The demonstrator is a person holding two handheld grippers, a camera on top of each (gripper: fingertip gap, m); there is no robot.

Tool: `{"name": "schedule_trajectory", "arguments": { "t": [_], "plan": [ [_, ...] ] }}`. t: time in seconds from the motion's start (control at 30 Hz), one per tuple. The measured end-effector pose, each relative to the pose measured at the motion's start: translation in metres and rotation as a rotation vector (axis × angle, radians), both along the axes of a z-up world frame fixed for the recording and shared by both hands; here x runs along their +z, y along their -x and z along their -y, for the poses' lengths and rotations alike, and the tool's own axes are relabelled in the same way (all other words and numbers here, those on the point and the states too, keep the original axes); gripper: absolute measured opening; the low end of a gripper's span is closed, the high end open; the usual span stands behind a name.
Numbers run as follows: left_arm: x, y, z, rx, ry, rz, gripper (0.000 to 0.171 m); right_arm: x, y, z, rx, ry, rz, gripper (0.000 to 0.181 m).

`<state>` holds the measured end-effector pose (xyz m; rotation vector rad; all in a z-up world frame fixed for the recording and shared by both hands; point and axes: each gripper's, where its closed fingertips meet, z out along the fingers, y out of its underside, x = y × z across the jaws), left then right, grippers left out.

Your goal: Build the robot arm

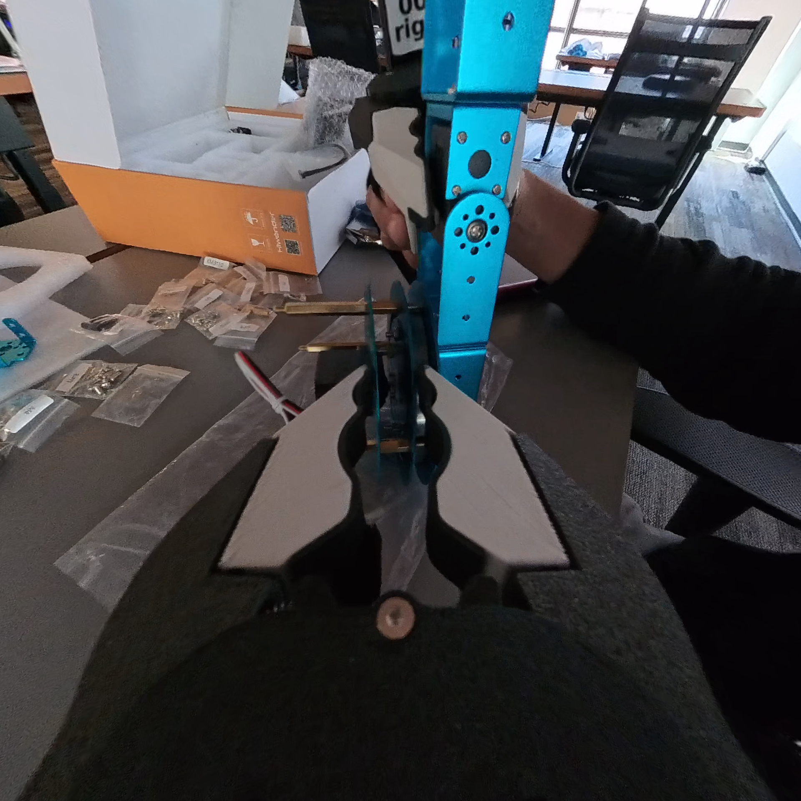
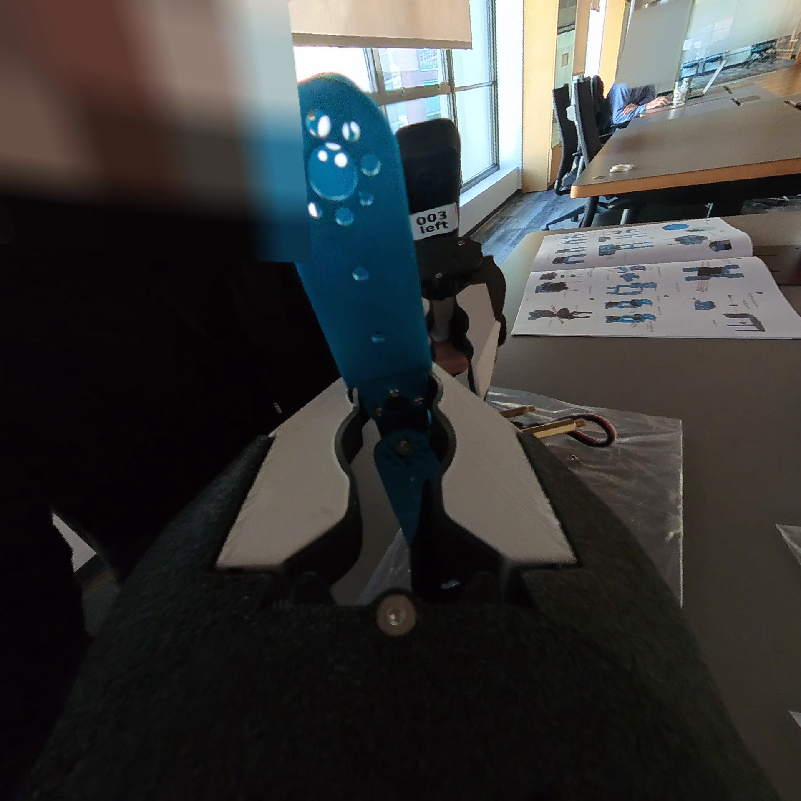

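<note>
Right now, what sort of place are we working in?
Probably an open office used as a kit-assembly bench: long tables with office chairs by windows, an open illustrated manual, and small bags of screws beside an opened orange box.

Left gripper (image 1: 395,392) with pale grey wedge fingers (image 1: 303,490) framed in rough black housing, one brass-coloured screw (image 1: 394,622) set below, black sleeve (image 1: 676,312) worn.

Open box (image 1: 195,208) behind small bags (image 1: 208,303) on table (image 1: 130,455)

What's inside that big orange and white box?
The orange box holds white foam padding with a small dark part and a black cable on it. Anything beneath the foam is covered.
</note>
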<state>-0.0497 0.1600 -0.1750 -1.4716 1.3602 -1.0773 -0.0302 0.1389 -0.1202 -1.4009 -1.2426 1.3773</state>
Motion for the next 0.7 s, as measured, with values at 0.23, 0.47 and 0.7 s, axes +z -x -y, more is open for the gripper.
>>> {"name": "schedule_trajectory", "arguments": {
  "t": [0.23,0.47,0.7],
  "plan": [
    [0.002,0.005,-0.010,0.033,0.053,0.024,0.045,0.001,0.004,0.000,-0.023,-0.036,0.014,0.024],
    [0.062,0.000,0.002,-0.201,-0.078,0.070,0.046,0.002,0.004,0.004,0.029,-0.008,-0.002,0.024],
    [0.111,-0.026,0.027,-0.683,-0.224,0.042,0.068,0.004,0.004,0.006,0.155,0.089,-0.070,0.024]
  ]
}}
